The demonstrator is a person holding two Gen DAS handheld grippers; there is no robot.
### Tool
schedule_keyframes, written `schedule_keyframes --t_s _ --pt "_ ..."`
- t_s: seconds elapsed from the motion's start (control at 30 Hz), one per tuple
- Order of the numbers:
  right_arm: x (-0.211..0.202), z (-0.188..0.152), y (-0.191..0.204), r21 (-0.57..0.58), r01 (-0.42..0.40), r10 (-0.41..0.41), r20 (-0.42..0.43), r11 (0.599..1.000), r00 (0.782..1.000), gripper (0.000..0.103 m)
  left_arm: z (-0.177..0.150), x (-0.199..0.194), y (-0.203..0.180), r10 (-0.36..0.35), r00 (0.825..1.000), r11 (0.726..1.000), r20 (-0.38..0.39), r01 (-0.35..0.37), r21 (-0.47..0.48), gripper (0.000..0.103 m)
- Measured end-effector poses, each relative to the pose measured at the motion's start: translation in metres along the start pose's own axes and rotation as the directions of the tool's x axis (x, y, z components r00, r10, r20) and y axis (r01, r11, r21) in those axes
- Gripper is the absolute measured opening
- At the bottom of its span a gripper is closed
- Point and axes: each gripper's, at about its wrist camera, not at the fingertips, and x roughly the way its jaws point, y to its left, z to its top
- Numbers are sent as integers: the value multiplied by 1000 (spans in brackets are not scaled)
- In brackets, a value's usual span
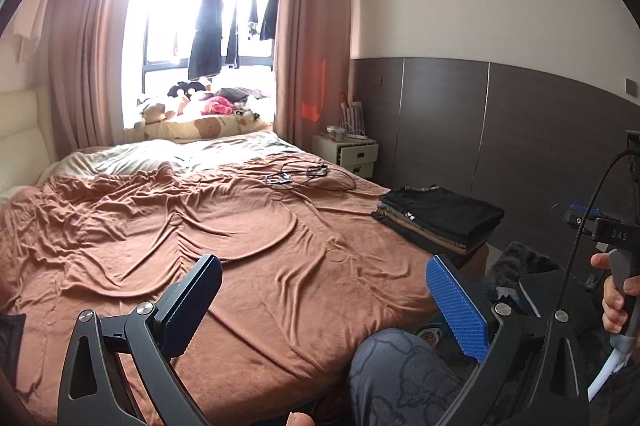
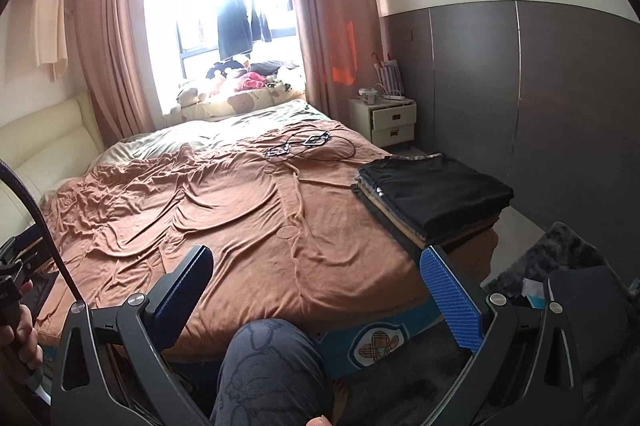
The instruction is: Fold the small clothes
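Observation:
A stack of folded clothes [image 1: 440, 220], black on top and tan beneath, sits at the right edge of the bed [image 1: 240, 246]. It also shows in the right wrist view [image 2: 436, 195]. My left gripper [image 1: 324, 282] is open and empty, held above the bed's near edge, left of the stack. My right gripper [image 2: 316, 270] is open and empty, also above the near edge, its right finger [image 2: 450, 296] just in front of the stack. No loose garment lies on the brown cover between the fingers.
Black cables [image 1: 304, 175] lie on the far part of the bed. A white nightstand [image 2: 394, 123] stands by the dark wall panel. Plush toys and pillows [image 1: 200, 109] fill the window ledge. My knee [image 2: 272, 370] is below the bed's edge. A dark rug [image 2: 560, 258] lies right.

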Motion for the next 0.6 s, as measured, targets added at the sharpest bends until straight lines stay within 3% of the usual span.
schedule_keyframes --t_s 0.4,0.6 --pt "-14 -38 27 -30 -12 13 52 999 999 103 -48 -26 20 69 998 996 -2 -69 -51 103" --pt "-27 -62 40 -43 -15 18 64 999 998 103 -64 -46 19 98 995 994 33 -96 -44 103"
